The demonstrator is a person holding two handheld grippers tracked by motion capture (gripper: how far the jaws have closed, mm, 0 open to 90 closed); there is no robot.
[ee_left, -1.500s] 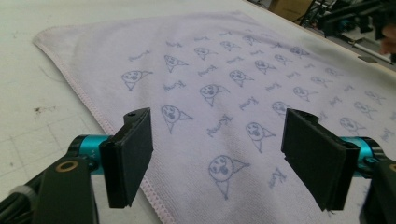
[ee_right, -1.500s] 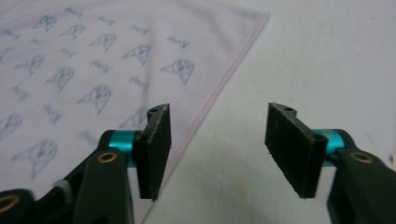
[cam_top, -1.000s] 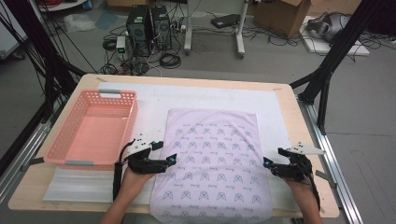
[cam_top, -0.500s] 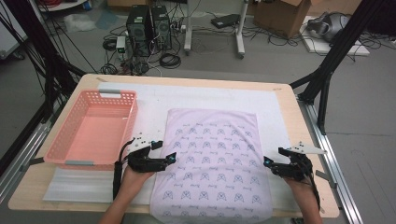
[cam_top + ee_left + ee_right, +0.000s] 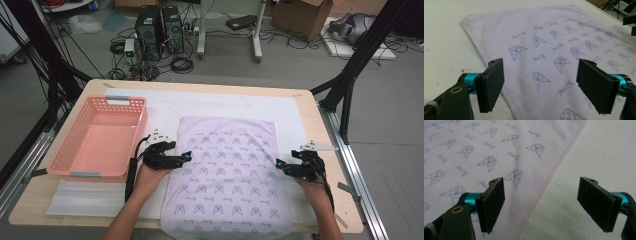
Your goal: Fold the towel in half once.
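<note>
One towel (image 5: 227,175), lengthwise toward person.

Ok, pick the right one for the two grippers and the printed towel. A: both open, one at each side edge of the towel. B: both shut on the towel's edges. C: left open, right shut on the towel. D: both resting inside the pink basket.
A: the left gripper and the right gripper both have their jaws wide apart, each straddling a hemmed side edge of the towel lying flat.
</note>
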